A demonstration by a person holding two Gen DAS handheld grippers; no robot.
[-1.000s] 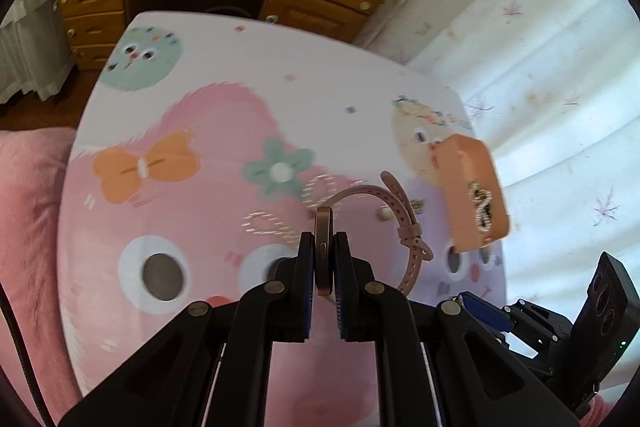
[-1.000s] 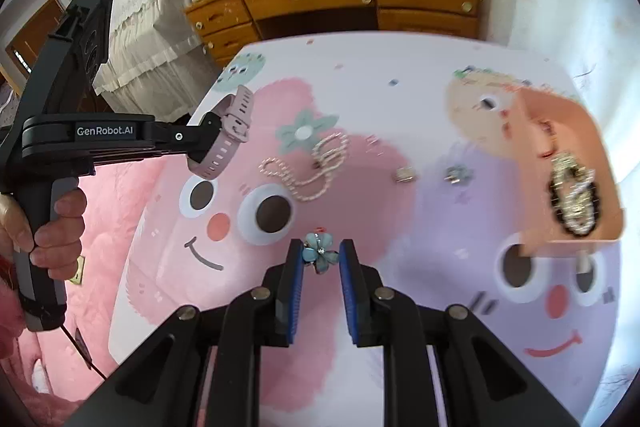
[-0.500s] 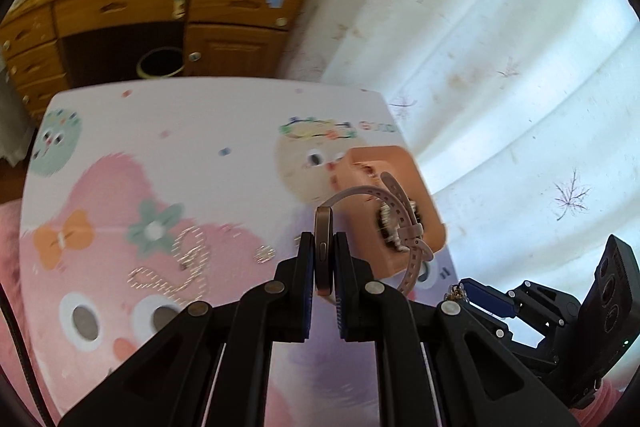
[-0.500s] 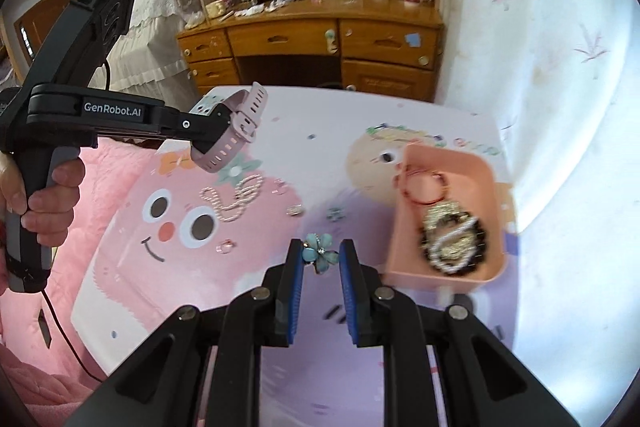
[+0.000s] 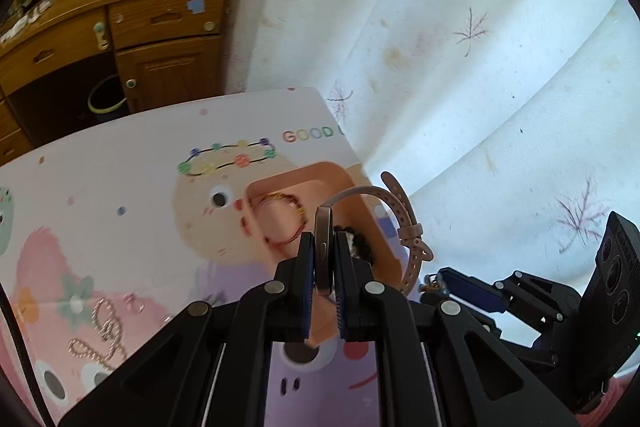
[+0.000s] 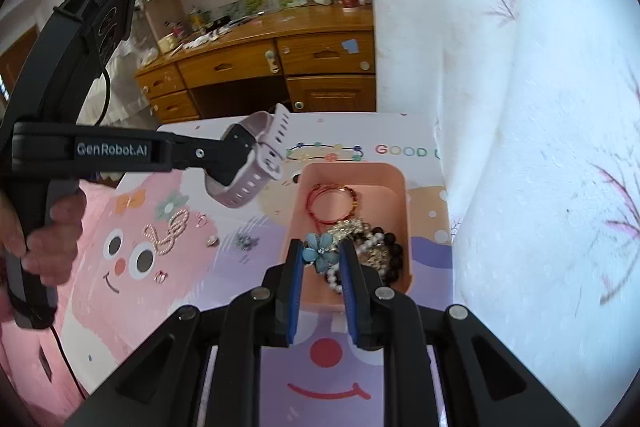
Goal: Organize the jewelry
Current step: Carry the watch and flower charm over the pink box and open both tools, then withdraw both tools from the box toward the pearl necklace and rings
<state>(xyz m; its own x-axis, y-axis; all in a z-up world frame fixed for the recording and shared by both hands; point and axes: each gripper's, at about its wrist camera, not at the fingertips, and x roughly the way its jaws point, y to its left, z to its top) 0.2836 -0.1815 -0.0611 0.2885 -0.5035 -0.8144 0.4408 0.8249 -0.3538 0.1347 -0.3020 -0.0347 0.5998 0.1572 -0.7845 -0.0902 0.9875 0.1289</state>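
My left gripper [image 5: 322, 247] is shut on a pink-strapped watch [image 5: 404, 223], held edge-on in the air over the near part of the peach tray [image 5: 280, 183]. The right wrist view shows that watch [image 6: 256, 163] hanging left of the tray [image 6: 352, 173]. My right gripper [image 6: 322, 255] is shut on a blue flower brooch [image 6: 320, 251], over the tray's near end. In the tray lie a red bangle [image 6: 334, 203], a gold piece and dark and white beads [image 6: 380, 247].
A pearl chain [image 6: 168, 231], a small grey flower piece [image 6: 245, 241] and a few tiny items lie on the cartoon-printed mat [image 6: 180, 287]. A white curtain [image 6: 520, 147] hangs right of the mat. A wooden desk [image 6: 280, 55] stands behind. A hand [image 6: 44, 243] grips the left tool.
Both grippers have swung right across the mat, each keeping its piece. The tray, earlier off to the right, now lies right under the watch and the brooch.
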